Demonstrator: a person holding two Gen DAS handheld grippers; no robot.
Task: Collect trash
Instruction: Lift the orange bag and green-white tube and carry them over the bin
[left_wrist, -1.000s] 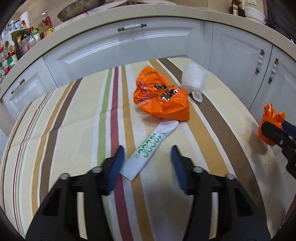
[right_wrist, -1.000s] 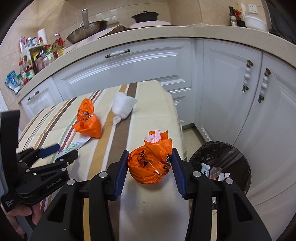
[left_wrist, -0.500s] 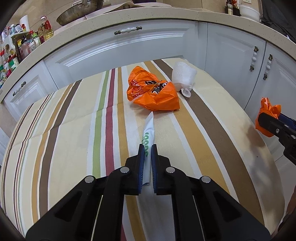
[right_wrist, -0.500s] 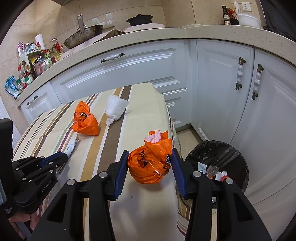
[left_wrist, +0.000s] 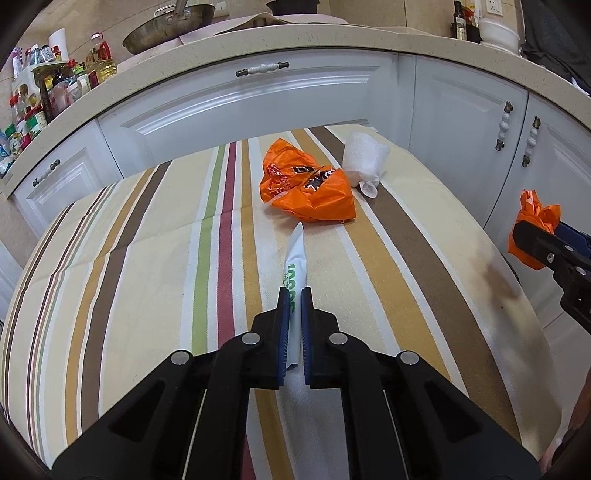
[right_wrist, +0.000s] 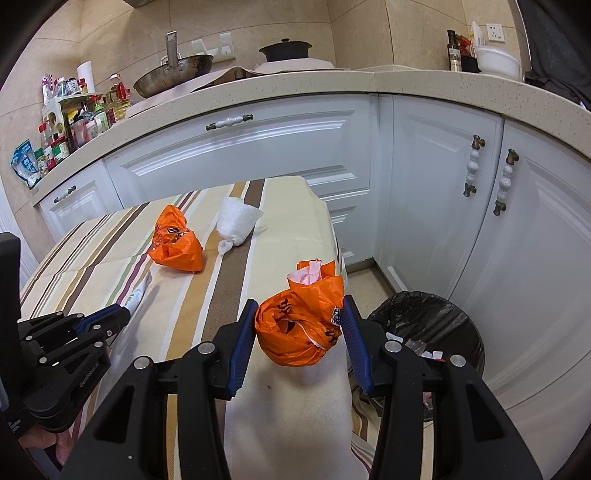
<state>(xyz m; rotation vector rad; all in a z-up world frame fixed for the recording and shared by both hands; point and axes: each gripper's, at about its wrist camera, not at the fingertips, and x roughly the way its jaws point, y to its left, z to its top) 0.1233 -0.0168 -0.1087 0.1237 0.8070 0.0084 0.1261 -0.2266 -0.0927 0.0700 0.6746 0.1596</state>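
My left gripper is shut on a long white wrapper with green print, which sticks out ahead over the striped tablecloth. Beyond its tip lie a crumpled orange bag and a white foam wad. In the right wrist view, my right gripper is shut on a balled orange bag, held at the table's right edge. The left gripper with the wrapper shows at the lower left there. A bin with a black liner stands on the floor to the right.
White cabinets with handles curve behind the table and down the right side. The counter carries a wok, a pot and bottles. The right gripper with its orange bag shows at the right edge of the left wrist view.
The left gripper's jaws closed from wide apart onto the white wrapper, which now points straight ahead off the cloth. The right gripper keeps its grip on the orange bag, nearly still.
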